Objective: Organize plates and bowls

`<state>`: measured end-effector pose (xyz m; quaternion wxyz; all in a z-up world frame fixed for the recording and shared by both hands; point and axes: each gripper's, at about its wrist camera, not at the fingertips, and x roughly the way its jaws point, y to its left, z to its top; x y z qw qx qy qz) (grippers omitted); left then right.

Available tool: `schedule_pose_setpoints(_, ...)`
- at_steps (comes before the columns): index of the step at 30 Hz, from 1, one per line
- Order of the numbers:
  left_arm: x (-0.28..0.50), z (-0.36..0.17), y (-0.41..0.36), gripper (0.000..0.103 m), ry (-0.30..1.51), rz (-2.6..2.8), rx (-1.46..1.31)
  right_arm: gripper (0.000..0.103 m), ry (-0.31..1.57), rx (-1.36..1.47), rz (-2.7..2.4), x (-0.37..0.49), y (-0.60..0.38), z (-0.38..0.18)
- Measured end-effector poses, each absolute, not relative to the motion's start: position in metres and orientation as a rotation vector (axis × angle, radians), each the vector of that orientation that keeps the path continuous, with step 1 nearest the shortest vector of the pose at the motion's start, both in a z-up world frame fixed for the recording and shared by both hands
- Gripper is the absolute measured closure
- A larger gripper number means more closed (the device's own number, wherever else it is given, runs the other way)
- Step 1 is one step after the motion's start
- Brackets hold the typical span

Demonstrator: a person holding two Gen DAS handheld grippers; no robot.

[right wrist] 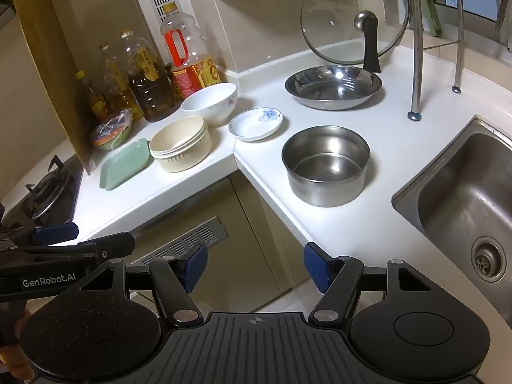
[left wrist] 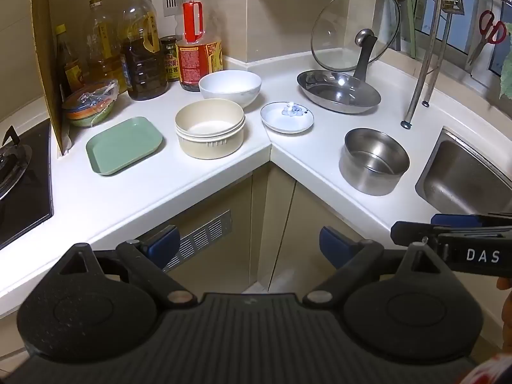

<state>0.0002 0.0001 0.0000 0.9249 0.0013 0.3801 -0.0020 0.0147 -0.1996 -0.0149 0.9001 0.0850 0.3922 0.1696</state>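
On the white corner counter stand a green rectangular plate (left wrist: 124, 144) (right wrist: 124, 164), a cream round bowl (left wrist: 210, 132) (right wrist: 180, 148), a white ceramic bowl (left wrist: 230, 88) (right wrist: 211, 102), a small white saucer with blue flowers (left wrist: 287, 117) (right wrist: 256, 124), a shallow steel pan (left wrist: 338, 91) (right wrist: 332, 87) and a deep steel bowl (left wrist: 373, 160) (right wrist: 326, 164). My left gripper (left wrist: 249, 246) hangs open in front of the counter edge, nothing between its fingers. My right gripper (right wrist: 256, 264) is open too, short of the steel bowl, holding nothing.
Oil and sauce bottles (left wrist: 140, 60) and a wrapped bowl (left wrist: 89, 105) crowd the back left. A glass lid (left wrist: 355, 28) leans on the wall. A steel sink (right wrist: 464, 192) lies right, a gas hob (left wrist: 16, 179) left, and rack legs (left wrist: 422, 64) stand near the pan.
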Motion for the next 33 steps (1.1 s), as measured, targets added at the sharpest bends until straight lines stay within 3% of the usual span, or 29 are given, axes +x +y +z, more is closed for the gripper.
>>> schedule_pose_setpoints(33,-0.0022,-0.0029,-0.0037,0.01,0.782,-0.006,-0.003,0.036,0.814,0.181,0.351,0.0144,-0.2042,-0.0141)
